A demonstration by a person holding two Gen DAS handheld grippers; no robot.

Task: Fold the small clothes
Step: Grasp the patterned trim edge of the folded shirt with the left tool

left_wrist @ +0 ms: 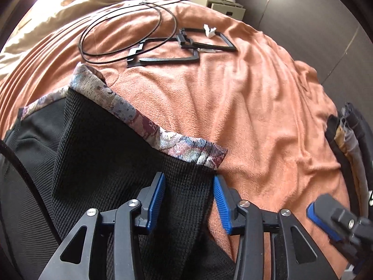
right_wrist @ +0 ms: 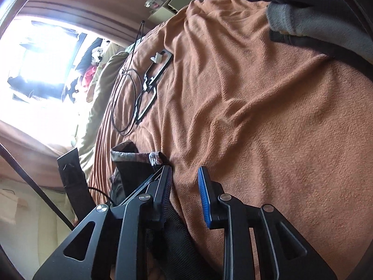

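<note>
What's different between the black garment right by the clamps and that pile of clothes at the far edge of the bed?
The black garment is one mesh piece with a patterned waistband; the pile shows several plain grey and dark layers. The black garment lies loosely, partly doubled over; the pile is stacked. Both rest on the orange blanket.

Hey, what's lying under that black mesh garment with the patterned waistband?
The black mesh garment lies on the orange blanket, which shows all around it. The blanket directly beneath is covered, so anything else under the fabric cannot be seen.
</note>
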